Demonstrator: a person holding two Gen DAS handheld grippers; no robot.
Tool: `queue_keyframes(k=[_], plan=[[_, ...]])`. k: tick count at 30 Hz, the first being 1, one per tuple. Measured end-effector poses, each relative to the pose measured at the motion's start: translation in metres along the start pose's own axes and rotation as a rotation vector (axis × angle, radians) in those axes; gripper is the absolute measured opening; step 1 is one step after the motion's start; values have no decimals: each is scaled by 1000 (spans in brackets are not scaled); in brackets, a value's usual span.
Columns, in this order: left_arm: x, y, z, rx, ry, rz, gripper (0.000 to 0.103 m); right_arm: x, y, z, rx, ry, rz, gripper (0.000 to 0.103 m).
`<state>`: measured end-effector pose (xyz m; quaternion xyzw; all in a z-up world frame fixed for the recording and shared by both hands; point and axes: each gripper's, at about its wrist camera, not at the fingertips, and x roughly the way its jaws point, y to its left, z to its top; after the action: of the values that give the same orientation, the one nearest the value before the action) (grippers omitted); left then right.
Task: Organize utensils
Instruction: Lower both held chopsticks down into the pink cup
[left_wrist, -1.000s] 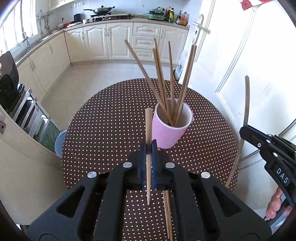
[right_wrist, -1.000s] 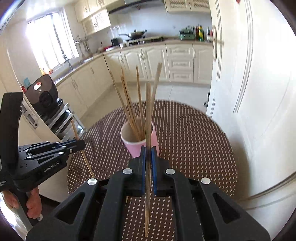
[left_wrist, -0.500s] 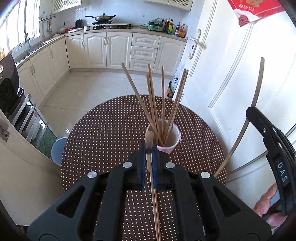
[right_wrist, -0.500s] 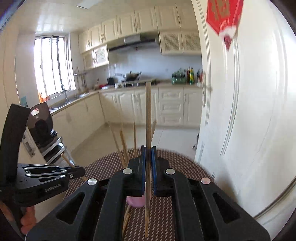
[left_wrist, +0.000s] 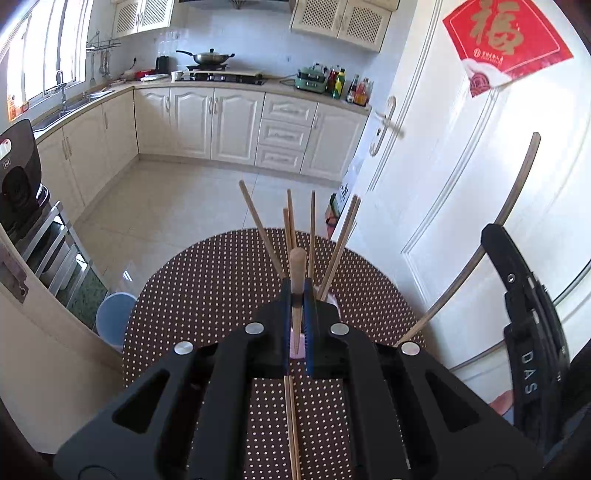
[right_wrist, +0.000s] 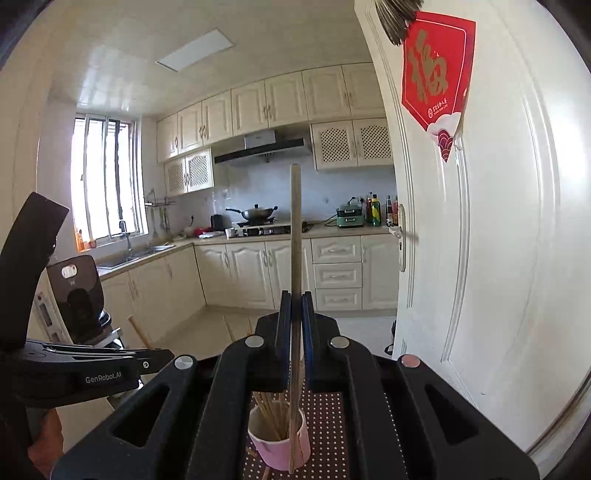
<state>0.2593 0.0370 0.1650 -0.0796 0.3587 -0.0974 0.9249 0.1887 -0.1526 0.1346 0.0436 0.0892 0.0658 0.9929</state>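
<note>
Both chopsticks now ride higher above the pink cup (right_wrist: 280, 443); left gripper (left_wrist: 297, 295) and right gripper (right_wrist: 295, 306) each pinch one, ready for insertion.

the right tool (left_wrist: 532, 365), seen from the left wrist, bears "das". the left tool (right_wrist: 103, 376) reads "genrobot.ai". a red poster (left_wrist: 506, 44) on the door (left_wrist: 443, 184) shows a gold "福".
</note>
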Motion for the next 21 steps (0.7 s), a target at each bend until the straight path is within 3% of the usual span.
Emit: queue_keyframes(k=[4, 12, 21], plan=[[-8, -3, 8, -9, -29, -16, 6, 4, 0, 3, 31, -52, -35, 4], [-16, -12, 21, 1, -92, 4, 6, 17, -8, 3, 105, -42, -15, 4], [19, -8, 23, -13, -73, 8, 6, 40, -10, -11, 129, -33, -29, 4]])
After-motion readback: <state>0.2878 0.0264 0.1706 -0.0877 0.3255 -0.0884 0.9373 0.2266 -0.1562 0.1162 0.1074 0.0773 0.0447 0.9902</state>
